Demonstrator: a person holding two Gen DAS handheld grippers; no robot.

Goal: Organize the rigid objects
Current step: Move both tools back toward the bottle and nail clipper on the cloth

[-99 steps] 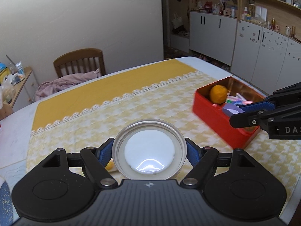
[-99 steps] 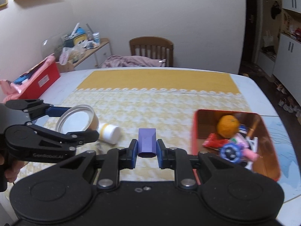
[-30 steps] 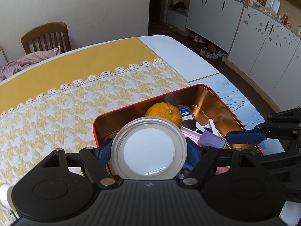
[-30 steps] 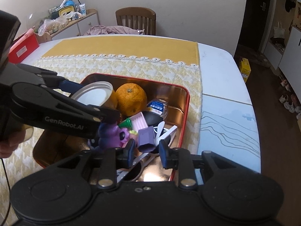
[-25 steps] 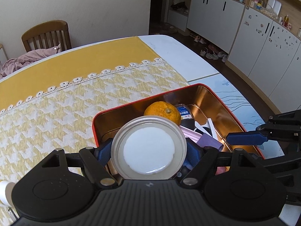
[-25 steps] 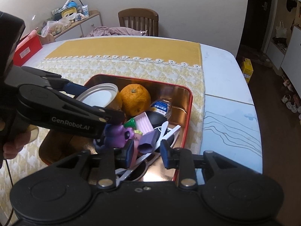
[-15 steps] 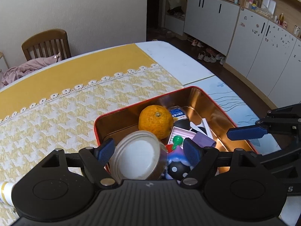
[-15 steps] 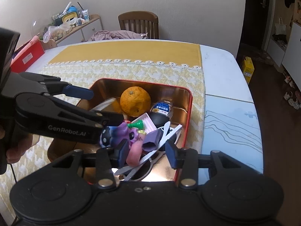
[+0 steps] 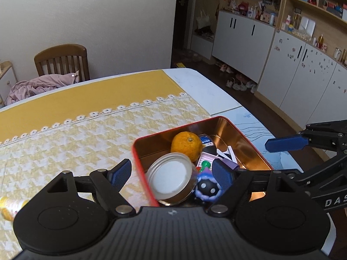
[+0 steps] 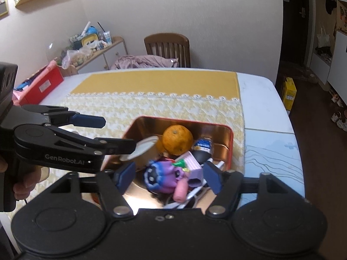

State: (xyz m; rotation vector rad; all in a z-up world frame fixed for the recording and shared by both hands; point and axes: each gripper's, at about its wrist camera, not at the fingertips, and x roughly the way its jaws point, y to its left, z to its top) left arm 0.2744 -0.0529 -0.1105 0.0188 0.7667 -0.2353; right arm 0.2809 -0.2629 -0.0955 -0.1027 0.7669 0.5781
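Observation:
A red tin box (image 9: 249, 143) with a copper inside sits on the yellow houndstooth cloth; it also shows in the right wrist view (image 10: 231, 138). In it lie a round jar with a white lid (image 9: 171, 176), tilted on its side, an orange (image 9: 186, 144), a purple block (image 10: 195, 176), a purple plush toy (image 10: 161, 176) and small items. My left gripper (image 9: 172, 172) is open and empty above the box's near left corner. My right gripper (image 10: 169, 176) is open and empty above the box's near side.
A small yellow bottle with a white cap (image 9: 9, 205) lies on the cloth at the left. A wooden chair (image 10: 167, 49) with a pink cloth stands at the table's far side. White cabinets (image 9: 292, 73) line the right. A red bin (image 10: 41, 86) sits far left.
Both grippers carried their objects to the box and opened. The jar and the purple block now lie in the box. Both grippers have pulled back and up.

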